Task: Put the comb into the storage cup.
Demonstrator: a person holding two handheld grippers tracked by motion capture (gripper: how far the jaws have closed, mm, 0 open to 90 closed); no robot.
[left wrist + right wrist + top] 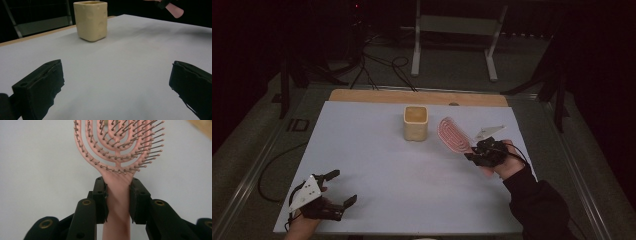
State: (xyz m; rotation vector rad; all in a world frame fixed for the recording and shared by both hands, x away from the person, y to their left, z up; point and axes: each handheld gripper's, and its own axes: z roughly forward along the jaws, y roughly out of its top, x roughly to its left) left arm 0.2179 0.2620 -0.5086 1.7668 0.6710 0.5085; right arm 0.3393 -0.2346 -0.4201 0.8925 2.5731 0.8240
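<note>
The right claw (117, 195) clamped the pink hairbrush (454, 135) by its handle, above the white tabletop (377, 165) just right of the cream cup (415, 123); the brush's top was cut off in its own view. The left claw (343, 188) rested open and empty.

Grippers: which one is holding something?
The right gripper: its jaws are clamped on the handle of the pink hairbrush. The left gripper stands open over the white table cover, with nothing between its jaws.
</note>
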